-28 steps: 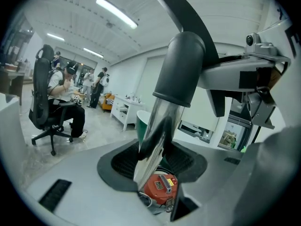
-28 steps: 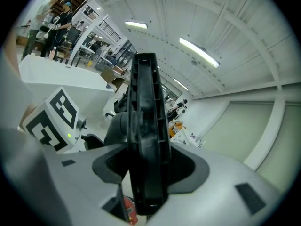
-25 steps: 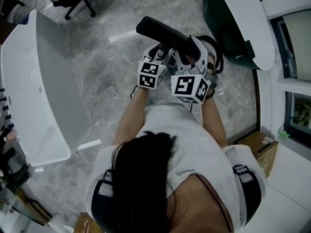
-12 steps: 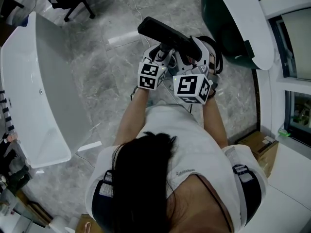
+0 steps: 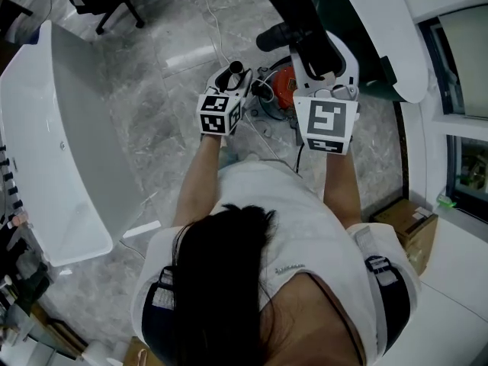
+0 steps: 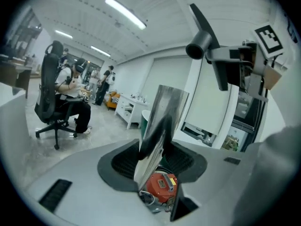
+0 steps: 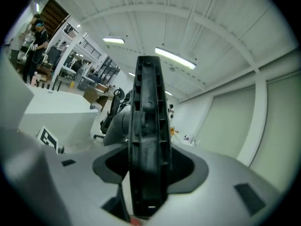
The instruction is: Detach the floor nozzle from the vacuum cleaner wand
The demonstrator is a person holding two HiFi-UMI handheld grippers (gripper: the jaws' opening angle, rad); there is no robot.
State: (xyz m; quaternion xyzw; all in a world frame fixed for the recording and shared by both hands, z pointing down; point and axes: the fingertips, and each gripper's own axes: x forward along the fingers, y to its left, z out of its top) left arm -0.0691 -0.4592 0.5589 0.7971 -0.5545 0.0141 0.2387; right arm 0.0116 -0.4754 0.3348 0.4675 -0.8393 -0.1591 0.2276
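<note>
Logged black floor nozzle, silvery wand, orange-red vacuum body, grey marbled floor; saw black-and-white square markers on left claw, right claw.

The black plastic floor nozzle runs off the head view's top edge. In the left gripper view, the silver metal wand hides part of the orange vacuum body.

Head view looks down; all share floor nozzle.

Dark hair, white short-sleeved T-shirt, black shoulder straps with white patches, pale grey left gripper and right gripper with dark pads, black-and-white marker cubes
</note>
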